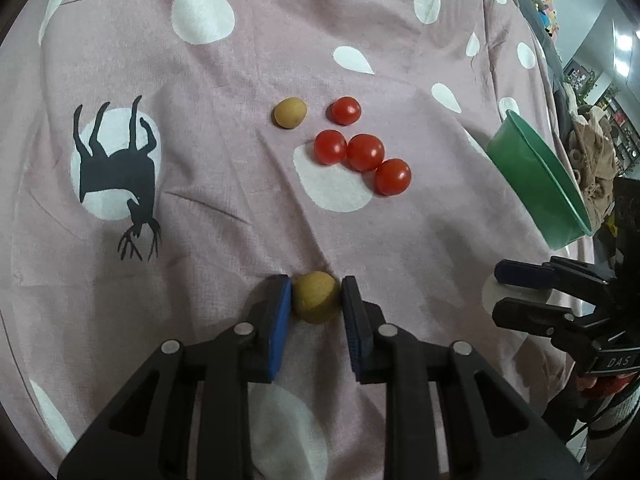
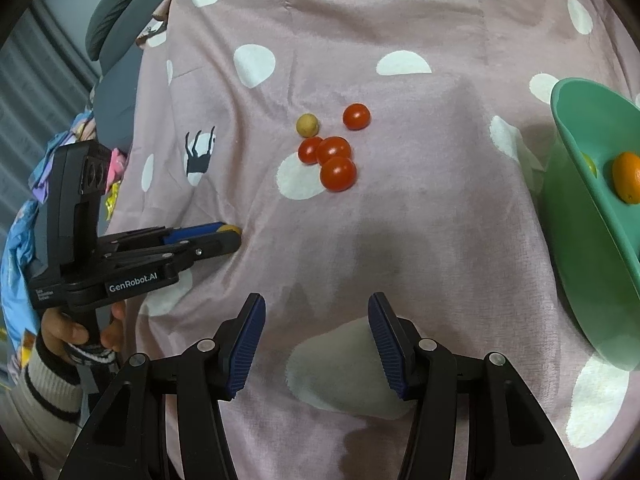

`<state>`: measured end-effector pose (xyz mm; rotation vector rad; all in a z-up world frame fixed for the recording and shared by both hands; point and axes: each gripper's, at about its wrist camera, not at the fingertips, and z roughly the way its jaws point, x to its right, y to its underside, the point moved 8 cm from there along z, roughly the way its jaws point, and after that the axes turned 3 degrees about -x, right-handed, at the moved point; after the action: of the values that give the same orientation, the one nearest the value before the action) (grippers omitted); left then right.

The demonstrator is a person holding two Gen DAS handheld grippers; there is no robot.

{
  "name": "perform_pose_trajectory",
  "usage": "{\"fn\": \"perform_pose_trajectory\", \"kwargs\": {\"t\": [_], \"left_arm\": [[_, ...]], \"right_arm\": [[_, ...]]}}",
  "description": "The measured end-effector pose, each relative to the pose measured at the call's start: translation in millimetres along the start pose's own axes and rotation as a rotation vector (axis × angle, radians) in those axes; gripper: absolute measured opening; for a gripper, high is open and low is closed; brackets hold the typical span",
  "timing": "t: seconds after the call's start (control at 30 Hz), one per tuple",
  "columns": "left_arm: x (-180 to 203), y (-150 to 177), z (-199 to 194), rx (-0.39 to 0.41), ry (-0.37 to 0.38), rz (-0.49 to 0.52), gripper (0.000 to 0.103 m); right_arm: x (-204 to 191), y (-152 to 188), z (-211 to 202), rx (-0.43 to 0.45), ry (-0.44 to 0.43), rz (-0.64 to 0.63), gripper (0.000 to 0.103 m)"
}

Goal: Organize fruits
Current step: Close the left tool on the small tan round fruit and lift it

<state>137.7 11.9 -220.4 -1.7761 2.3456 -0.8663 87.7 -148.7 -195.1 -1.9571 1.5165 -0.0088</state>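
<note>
While left tongs (image 1: pixel 316 300) grip a tan fruit (image 1: pixel 316 297), right tongs (image 2: pixel 316 336) agape, green bowl (image 2: pixel 576 208) with orange (image 2: pixel 627 182).

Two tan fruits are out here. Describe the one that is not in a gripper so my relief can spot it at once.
Start at the cluster of four red tomatoes in the middle of the pink spotted cloth. The loose tan fruit lies on the cloth at the cluster's far left corner, beside the lone far tomato. It is the only dull, yellow-brown piece among glossy red ones.
</note>
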Motion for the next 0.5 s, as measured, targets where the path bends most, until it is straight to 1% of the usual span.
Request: {"fn": "perform_pose_trajectory", "kwargs": {"t": [0.07, 0.13, 0.2, 0.27, 0.3, 0.43, 0.5], "left_arm": [[4, 0, 3, -0.002, -0.021, 0.024, 0.023], [9, 2, 7, -0.007, -0.058, 0.071, 0.024], [10, 2, 10, -0.006, -0.085, 0.085, 0.024], [10, 1, 3, 0.02, -0.067, 0.065, 0.024], [10, -1, -6, 0.049, -0.06, 0.057, 0.024], [1, -10, -35, 0.121, -0.052, 0.018, 0.024], [-3, -15, -51, 0.165, -0.035, 0.0, 0.024]], "right_arm": [[1, 0, 1, -0.001, -0.002, 0.005, 0.054], [0, 1, 2, -0.005, -0.003, 0.01, 0.054], [-1, 1, 3, -0.007, -0.001, 0.01, 0.054], [-3, 1, 1, -0.003, -0.003, 0.007, 0.054], [-3, 1, 0, 0.0, -0.003, 0.005, 0.054], [-1, 0, -2, 0.005, 0.005, 0.01, 0.054], [-1, 0, -2, 0.008, 0.002, 0.017, 0.054]]}}
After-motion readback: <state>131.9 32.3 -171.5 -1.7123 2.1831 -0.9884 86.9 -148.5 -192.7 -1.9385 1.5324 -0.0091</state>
